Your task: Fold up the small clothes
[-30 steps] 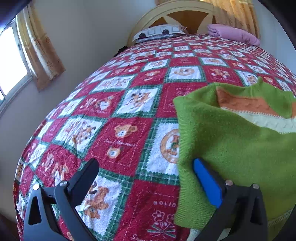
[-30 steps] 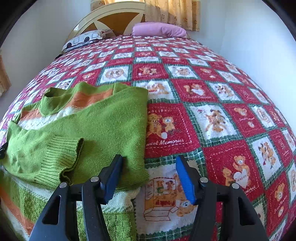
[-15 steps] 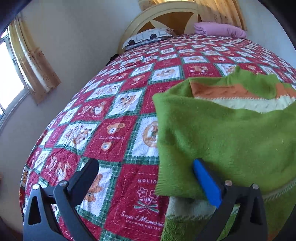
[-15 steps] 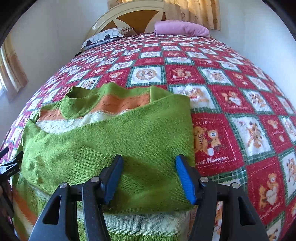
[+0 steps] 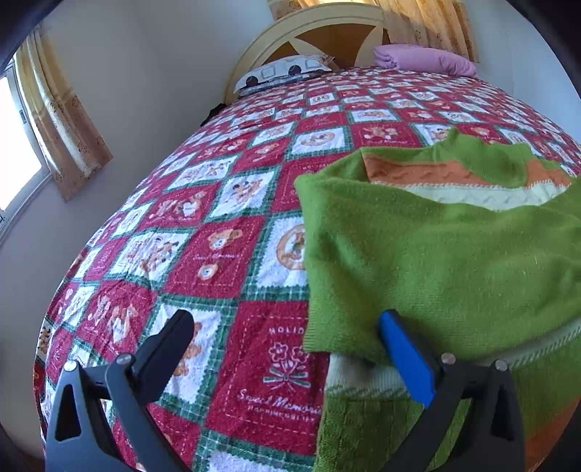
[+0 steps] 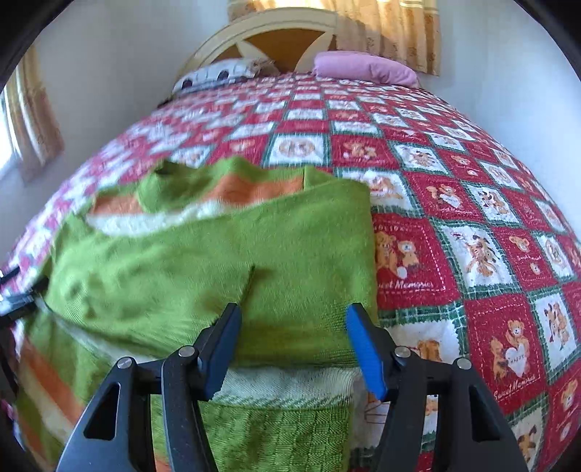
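A small green sweater [image 5: 435, 254] with orange and cream stripes lies on the patchwork quilt [image 5: 203, 232]. Both its sleeves are folded across the chest. My left gripper [image 5: 287, 337] stands wide open at the sweater's left edge, its blue pad over the cloth and its black finger over the quilt. My right gripper [image 6: 294, 326] is open too and hovers over the folded right sleeve of the sweater [image 6: 218, 261], with nothing pinched. The left gripper's tip [image 6: 14, 294] shows at the left edge of the right wrist view.
The bed fills both views. At its head stand a wooden headboard [image 5: 326, 32], a pink pillow [image 5: 425, 60] and a white patterned pillow [image 5: 283, 70]. A curtained window [image 5: 21, 145] is on the left wall; a white wall [image 6: 508, 72] runs close on the right.
My right gripper has swung left, from the sweater's right edge and the quilt to over the folded sleeve. My left gripper has shifted a little, so the sweater's edge sits further left between its fingers.
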A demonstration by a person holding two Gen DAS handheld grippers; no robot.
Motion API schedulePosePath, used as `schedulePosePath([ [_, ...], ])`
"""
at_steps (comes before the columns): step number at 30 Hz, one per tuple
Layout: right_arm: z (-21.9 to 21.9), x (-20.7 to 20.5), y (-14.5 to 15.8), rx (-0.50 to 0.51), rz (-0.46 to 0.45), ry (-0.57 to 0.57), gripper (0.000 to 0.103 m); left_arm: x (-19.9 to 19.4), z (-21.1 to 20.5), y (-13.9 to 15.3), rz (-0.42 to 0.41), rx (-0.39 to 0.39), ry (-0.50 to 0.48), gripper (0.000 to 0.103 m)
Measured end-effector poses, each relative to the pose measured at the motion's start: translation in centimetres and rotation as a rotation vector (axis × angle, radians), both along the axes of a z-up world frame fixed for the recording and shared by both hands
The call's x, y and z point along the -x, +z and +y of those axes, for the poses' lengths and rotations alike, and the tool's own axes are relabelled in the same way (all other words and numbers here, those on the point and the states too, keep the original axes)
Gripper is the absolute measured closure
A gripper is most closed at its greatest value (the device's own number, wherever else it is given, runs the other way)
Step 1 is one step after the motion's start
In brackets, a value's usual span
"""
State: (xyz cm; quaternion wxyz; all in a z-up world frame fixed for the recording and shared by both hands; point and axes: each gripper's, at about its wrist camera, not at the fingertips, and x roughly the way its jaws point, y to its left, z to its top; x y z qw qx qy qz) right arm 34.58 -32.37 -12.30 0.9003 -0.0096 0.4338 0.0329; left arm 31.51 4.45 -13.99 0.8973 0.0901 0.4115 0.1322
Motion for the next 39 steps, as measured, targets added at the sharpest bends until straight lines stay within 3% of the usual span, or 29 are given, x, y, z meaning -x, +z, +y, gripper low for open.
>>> schedulePosePath([
  [11, 0.7, 3.8, 2.9, -0.026, -0.033, 0.013, 0.042, 3.4, -0.2, 1.9, -0.024, 0.048, -0.053, 0.0],
  [25, 1.8, 12.9, 5.4, -0.085, -0.035, 0.093, 0.041, 11.2, 0.1, 4.6, -0.087, 0.103, -0.123, 0.0],
  [30, 1.8, 17.0, 6.5, -0.085, -0.047, 0.124, 0.041, 15.0, 0.8, 4.6, -0.079, 0.115, -0.156, 0.0],
  [39, 0.6, 24.1, 7.1, -0.114, -0.03, 0.132, 0.041, 21.6, 1.9, 3.6, -0.016, 0.209, -0.2, 0.0],
])
